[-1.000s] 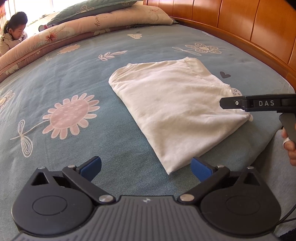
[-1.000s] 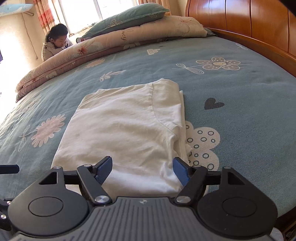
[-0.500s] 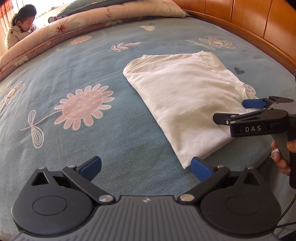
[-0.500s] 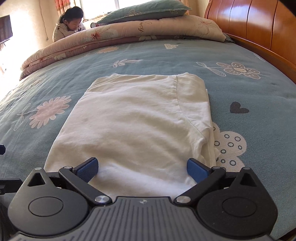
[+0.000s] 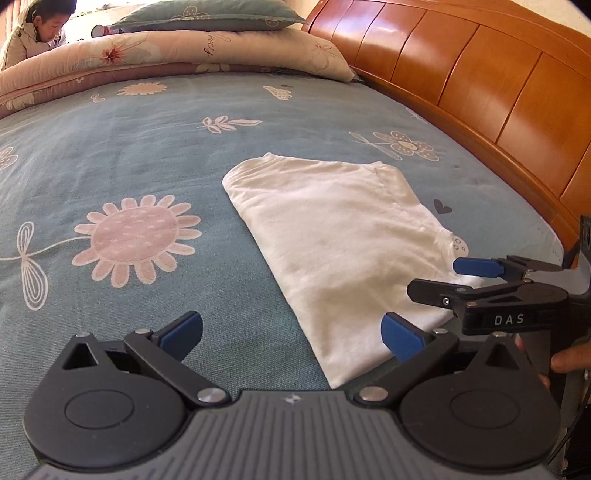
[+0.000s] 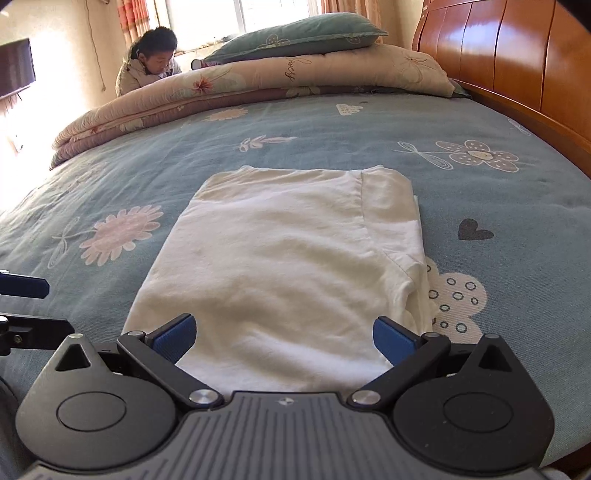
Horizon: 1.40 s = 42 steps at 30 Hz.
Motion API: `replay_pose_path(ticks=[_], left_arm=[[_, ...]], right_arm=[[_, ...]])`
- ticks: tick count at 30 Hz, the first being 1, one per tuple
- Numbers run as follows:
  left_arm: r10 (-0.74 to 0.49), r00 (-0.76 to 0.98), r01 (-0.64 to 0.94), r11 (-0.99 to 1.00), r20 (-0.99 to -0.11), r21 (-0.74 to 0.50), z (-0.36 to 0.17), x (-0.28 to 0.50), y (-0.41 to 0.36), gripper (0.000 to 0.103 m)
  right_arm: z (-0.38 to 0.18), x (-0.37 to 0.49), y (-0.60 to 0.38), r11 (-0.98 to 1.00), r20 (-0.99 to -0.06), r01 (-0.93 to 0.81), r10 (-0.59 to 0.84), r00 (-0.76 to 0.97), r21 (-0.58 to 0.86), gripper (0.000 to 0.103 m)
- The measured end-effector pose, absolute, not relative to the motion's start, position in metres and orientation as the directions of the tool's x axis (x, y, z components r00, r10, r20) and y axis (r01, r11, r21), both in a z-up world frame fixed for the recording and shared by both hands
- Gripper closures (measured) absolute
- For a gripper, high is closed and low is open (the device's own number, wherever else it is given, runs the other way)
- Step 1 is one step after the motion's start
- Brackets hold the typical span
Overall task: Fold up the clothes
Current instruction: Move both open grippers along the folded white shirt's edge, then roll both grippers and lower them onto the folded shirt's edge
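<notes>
The folded white shirt (image 6: 291,266) lies flat on the blue sheet (image 5: 147,155). The right gripper (image 6: 283,338) has its fingers wide apart over the shirt's near edge. The left gripper (image 5: 291,336), also spread wide, sits at the shirt's near left corner, which lies by its right finger

1. Left gripper (image 5: 291,332), fingers spread wide, sits low over the blue flowered bedsheet (image 5: 147,155).
2. Folded white shirt (image 5: 340,236) lies flat; its near corner is by the left gripper's right finger.
3. Right gripper (image 5: 439,280), also spread, reaches over the shirt's near right edge, held by a hand (image 5: 569,358).
4. Wooden headboard (image 5: 480,92) to the right.
5. Rolled quilt (image 5: 177,62), pillow (image 5: 207,16) and a person (image 5: 37,29) at the far side.
</notes>
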<state>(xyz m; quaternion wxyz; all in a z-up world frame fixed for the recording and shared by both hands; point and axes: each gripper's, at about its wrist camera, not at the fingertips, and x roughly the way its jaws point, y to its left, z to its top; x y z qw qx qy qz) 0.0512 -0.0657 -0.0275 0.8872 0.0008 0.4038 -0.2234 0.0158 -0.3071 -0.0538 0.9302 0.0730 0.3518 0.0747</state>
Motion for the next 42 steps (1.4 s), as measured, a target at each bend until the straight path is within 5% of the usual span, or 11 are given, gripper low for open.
replay_pose_path(ticks=[10,25,42], left_arm=[[-0.666,0.487,0.269,0.730,-0.565,-0.629,-0.036,0.134,-0.044,0.001],[-0.729,0.325,0.057,0.652,-0.603,-0.756,-0.096,0.196,-0.054,0.001],[-0.773,0.236,0.150,0.628,-0.589,-0.764,-0.098,0.198,-0.067,0.001]], right_arm=[[-0.077,0.034,-0.301,0.955,-0.651,-0.153,0.286,0.703,0.255,0.000],[-0.089,0.020,-0.330,0.887,-0.506,-0.224,0.420,0.754,0.403,0.000],[-0.096,0.015,-0.334,0.874,-0.442,-0.259,0.439,0.782,0.410,0.000]])
